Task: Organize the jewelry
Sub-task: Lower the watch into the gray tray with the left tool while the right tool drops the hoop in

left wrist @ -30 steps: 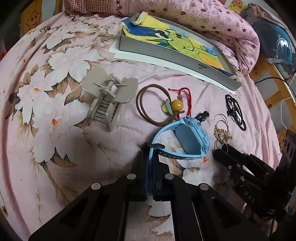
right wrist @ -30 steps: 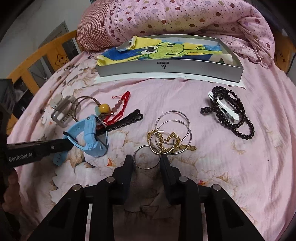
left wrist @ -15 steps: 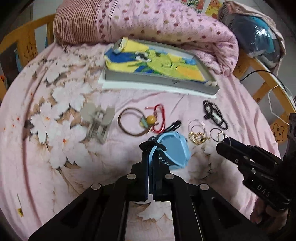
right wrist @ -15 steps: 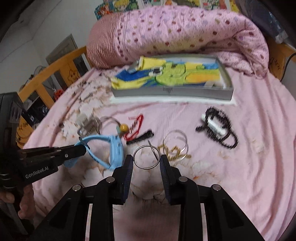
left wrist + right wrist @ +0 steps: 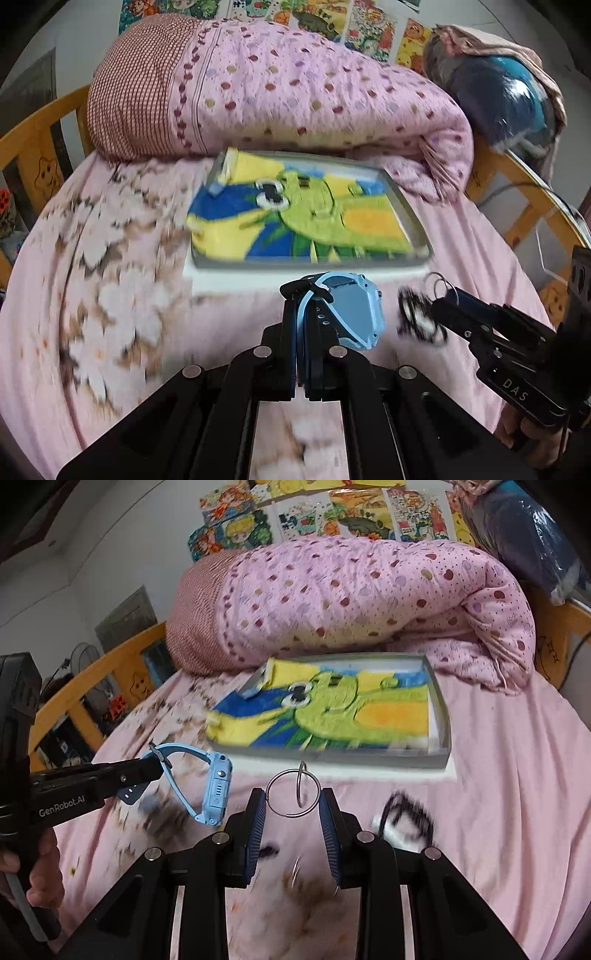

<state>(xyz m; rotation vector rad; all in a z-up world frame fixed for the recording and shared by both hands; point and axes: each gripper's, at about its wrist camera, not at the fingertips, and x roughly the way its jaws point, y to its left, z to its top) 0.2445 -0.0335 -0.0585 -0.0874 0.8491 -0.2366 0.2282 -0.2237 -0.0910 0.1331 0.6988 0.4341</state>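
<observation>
Left gripper (image 5: 303,314) pinches the blue watch (image 5: 352,314) by its strap, face hanging sideways. Right gripper (image 5: 293,805) holds silver hoops (image 5: 293,793), both just short of the grey tray (image 5: 441,716). Black beads (image 5: 408,818) lie blurred below.

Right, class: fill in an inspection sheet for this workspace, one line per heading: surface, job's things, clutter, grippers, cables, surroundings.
Surface: bed sheet, pink with a floral print, blurred by motion.
Job's things: blue watch and silver hoop rings both lifted off the sheet; grey tray lined with a frog towel ahead; black bead bracelet on the sheet.
Clutter: nothing seen.
Grippers: left gripper jaws shut on the watch strap; right gripper jaws pinch the rings.
Cables: dark cable beside the bed rail.
Surroundings: rolled pink quilt, wooden bed rail, cartoon posters.
</observation>
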